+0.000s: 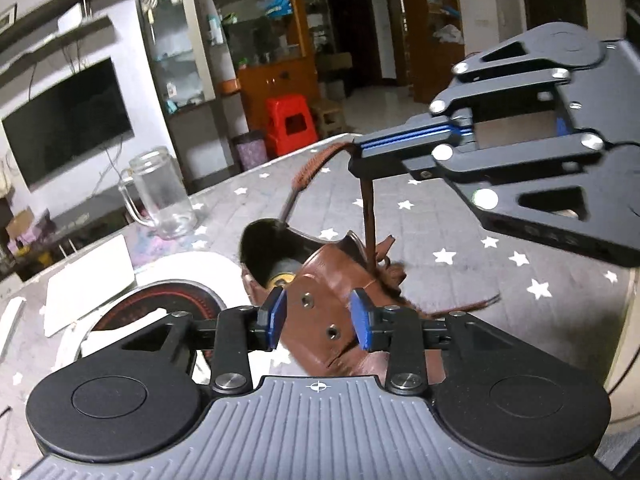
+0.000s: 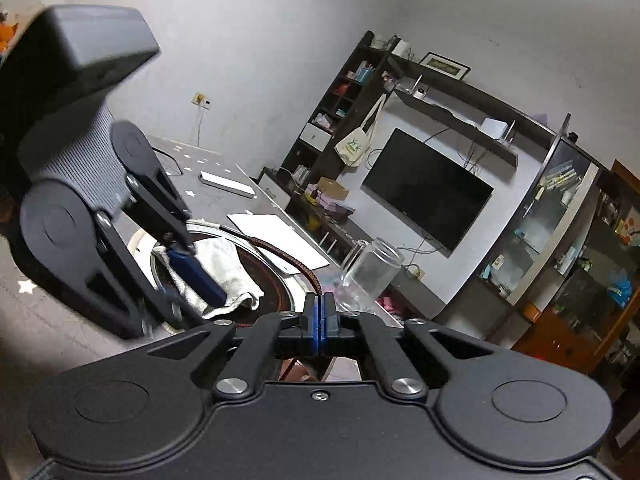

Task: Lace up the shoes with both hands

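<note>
Over star-print cloth, right gripper [image 1: 360,152] pinches flat lace [image 1: 369,220]; left gripper [image 1: 319,316] spread around leather shoe [image 1: 320,280]

Shoe's toe [image 1: 400,364] hidden behind the left gripper body at six o'clock, shelf clutter [image 2: 576,248] at three o'clock blurred.

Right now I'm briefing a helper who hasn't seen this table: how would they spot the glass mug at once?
Start at the grey star-printed tablecloth, then find the brown leather shoe near its middle. The glass mug stands beyond it, by the table edge facing the television. It is the only see-through thing there, tall, empty, with a side handle.
</note>
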Demonstrator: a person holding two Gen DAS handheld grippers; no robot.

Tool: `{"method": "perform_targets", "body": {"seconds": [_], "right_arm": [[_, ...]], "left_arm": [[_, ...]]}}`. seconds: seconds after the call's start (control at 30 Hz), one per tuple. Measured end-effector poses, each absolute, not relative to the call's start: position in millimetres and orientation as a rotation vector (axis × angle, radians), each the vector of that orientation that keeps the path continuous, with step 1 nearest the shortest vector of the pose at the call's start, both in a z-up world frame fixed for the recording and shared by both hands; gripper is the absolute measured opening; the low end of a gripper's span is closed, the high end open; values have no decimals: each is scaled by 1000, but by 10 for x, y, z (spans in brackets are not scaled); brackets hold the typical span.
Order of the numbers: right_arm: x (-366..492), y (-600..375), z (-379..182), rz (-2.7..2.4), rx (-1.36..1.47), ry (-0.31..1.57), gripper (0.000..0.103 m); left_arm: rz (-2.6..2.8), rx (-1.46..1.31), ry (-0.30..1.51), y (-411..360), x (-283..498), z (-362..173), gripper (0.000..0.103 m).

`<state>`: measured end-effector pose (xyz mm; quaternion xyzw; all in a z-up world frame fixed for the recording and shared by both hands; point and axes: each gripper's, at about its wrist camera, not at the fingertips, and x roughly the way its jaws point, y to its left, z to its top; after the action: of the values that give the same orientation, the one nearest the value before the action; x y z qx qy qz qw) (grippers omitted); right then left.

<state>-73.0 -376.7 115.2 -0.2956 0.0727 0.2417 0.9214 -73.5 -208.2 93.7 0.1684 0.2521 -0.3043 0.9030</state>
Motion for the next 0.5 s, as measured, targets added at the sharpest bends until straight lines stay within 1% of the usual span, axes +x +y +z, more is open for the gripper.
{"method": "perform_targets", "body": {"seconds": [0.4,0.5], "right_arm": [[-674,-3763,1113,496,-614,146,1],[-670,-3733,1064,497,-642,151,1]], "left_arm": [[-594,262,602,-2105,-444,860,36],[-606,244,595,-1986,-468,891,33]]}}
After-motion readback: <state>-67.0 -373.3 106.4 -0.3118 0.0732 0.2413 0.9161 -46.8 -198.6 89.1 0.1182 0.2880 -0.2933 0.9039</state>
